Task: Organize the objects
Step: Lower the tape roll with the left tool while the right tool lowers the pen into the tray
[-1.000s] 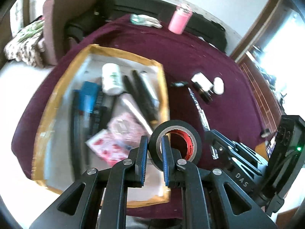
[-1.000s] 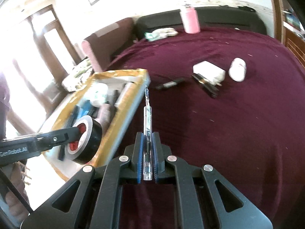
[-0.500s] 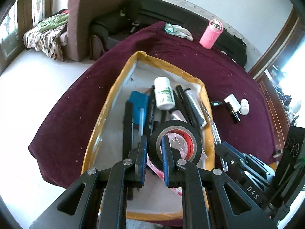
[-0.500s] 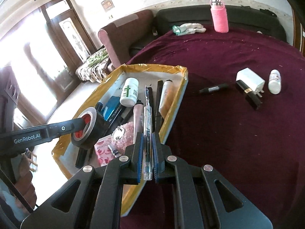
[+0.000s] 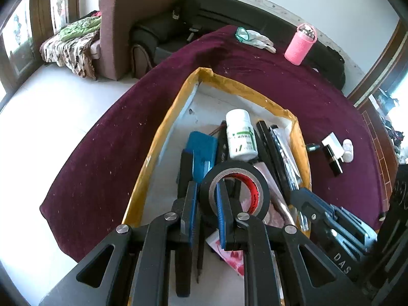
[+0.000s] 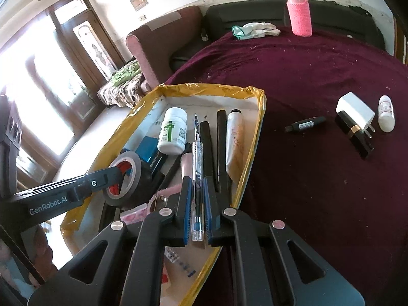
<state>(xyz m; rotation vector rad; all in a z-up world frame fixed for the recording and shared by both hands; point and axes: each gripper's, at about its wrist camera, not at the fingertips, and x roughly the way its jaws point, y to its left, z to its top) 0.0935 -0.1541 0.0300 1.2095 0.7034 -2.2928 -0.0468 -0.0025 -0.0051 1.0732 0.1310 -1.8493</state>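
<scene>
Left gripper [image 5: 207,209]: pinches the wall of the black tape roll [image 5: 236,187], one finger inside the red core, above the tray's middle.
Right gripper [image 6: 196,204]: presses together on the clear pen [image 6: 196,178]; the pen tip points to 12 o'clock over the tray.
Tray [image 6: 209,88]: yellow rim, on the maroon cloth [image 6: 318,63]; the white bottle [image 6: 172,131] lies inside.
Outside the tray, at 3 o'clock: white charger [image 6: 354,109], black marker [image 6: 306,125].
</scene>
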